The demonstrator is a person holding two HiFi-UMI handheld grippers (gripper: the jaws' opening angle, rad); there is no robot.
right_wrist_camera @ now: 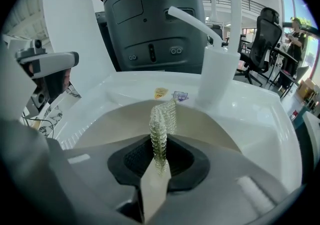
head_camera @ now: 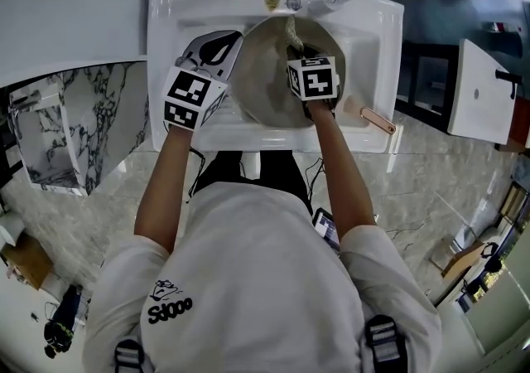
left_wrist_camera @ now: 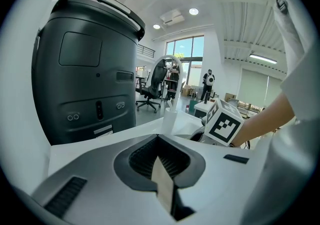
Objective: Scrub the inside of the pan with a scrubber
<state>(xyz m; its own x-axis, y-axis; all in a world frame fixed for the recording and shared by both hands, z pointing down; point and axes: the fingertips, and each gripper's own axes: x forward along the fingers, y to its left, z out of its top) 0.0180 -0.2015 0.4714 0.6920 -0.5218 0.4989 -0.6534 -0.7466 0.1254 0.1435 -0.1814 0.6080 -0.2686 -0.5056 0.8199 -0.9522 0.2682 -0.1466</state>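
**Scrubber held over the pan's far wall, left tool idle at its rim**

The pan (head_camera: 265,94) lies tilted in the white sink (head_camera: 368,31), its pale inside turned up toward the person and its coppery handle (head_camera: 377,120) reaching out at its near right. The right tool (right_wrist_camera: 158,169) is over the pan's far half, its jaws pinched tight on a strip of silvery mesh scrubber (right_wrist_camera: 161,124) that stands out past the tips toward the pan's far wall, just below the tap (right_wrist_camera: 220,74). The left tool (head_camera: 217,50) sits at the pan's left rim; its own view shows the jaws closed together with nothing between them.

To scrub well, the mesh probably needs pressing flat against the pan's surface, not dragging by its free end, and working in overlapping circles from the far wall down through the middle to the near side. The pan looks unsteadied, so bracing its left rim with the left tool would likely stop it sliding or rocking under the strokes.

No view shows whether the scrubber actually touches the pan. In the head view the right tool and its marker cube cover the pan's right inner wall. Whether the left tool touches the rim cannot be told, and its own view shows no pan at all. Any soiling inside the pan is too faint to make out.
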